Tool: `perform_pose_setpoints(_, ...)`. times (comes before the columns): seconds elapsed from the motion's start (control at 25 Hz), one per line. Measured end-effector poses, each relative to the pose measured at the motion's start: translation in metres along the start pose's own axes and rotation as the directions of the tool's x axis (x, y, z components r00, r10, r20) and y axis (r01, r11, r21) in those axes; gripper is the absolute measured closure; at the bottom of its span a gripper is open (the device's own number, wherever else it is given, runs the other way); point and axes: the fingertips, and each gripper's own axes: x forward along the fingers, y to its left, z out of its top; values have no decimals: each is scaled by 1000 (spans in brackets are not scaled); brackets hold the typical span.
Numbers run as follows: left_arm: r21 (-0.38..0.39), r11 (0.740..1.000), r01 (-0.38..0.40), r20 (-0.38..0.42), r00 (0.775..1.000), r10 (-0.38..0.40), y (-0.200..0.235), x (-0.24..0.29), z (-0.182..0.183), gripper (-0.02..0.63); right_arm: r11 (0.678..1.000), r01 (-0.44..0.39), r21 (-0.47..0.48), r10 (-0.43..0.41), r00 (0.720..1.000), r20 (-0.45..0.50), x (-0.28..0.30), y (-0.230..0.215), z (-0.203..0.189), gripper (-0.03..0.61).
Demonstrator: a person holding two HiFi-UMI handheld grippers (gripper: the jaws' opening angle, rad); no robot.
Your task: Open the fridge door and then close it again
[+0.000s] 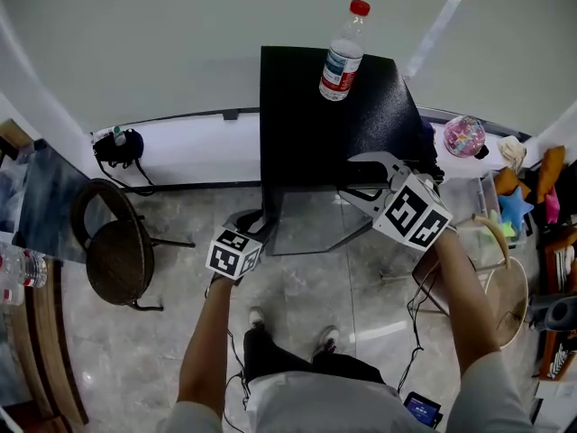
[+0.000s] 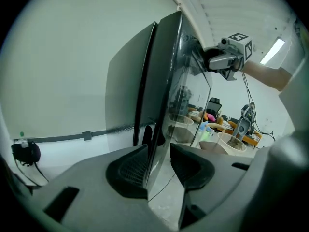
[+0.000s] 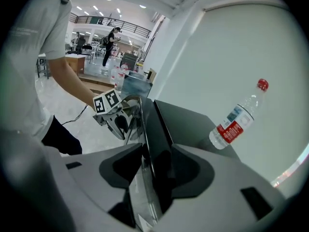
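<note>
**A:** Where's the fridge?

**B:** The black fridge [image 1: 334,124] stands on the floor [image 1: 315,314] against the white wall [image 1: 180,43], with a water bottle [image 1: 343,57] upright on its top. From the head view only that top and a foreshortened strip of the fridge door [image 1: 315,219] show. The steep angle cuts off everything lower.

**A:** Is the door open or closed?

**B:** It looks flush with the cabinet, or nearly so. A narrow dark seam runs between them in the left gripper view, and I can't tell whether that's the seal or a crack. The glass mirrors the room, so the inside is hidden.

**A:** And the left hand-held gripper?

**B:** The left hand-held gripper [image 2: 158,153] straddles the door's side edge low down, with its jaws apart. One pad [image 2: 128,170] lies along the edge. A strip of glass shows in front of the other, so it isn't clamped.

**A:** The right one?

**B:** The right hand-held gripper [image 3: 157,156] sits at the door's top corner on the other side. The dark edge fills the space between its pads with no gap on either side, so it is clamped on the door.

**A:** Can you see the hands?

**B:** They're mostly hidden behind the marker cubes [image 1: 234,253]. Only the forearms [image 1: 207,341] show.
</note>
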Motion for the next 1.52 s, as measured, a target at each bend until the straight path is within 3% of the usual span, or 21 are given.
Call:
perform_pose_setpoints(0.2,25,1000,-13,-26,1000,14,4,-1,0,508,1000,28,-11,-28,1000,14,1,-2,3,393)
perform_pose_setpoints(0.44,34,997,-71,-12,997,71,3,0,-1,512,999,34,-23,-34,999,11,0,0,2,401)
perform_pose_setpoints(0.64,78,993,-90,-47,994,94,2,0,-2,522,999,39,4,-39,999,15,-1,1,1,408)
perform_pose_setpoints(1.2,14,985,-171,30,985,170,2,-3,-2,520,999,47,-8,-47,999,22,-2,8,2,405)
perform_pose_setpoints(1.52,0,977,-214,17,977,213,1,-2,-2,520,998,47,-32,-46,999,28,-3,8,4,405)
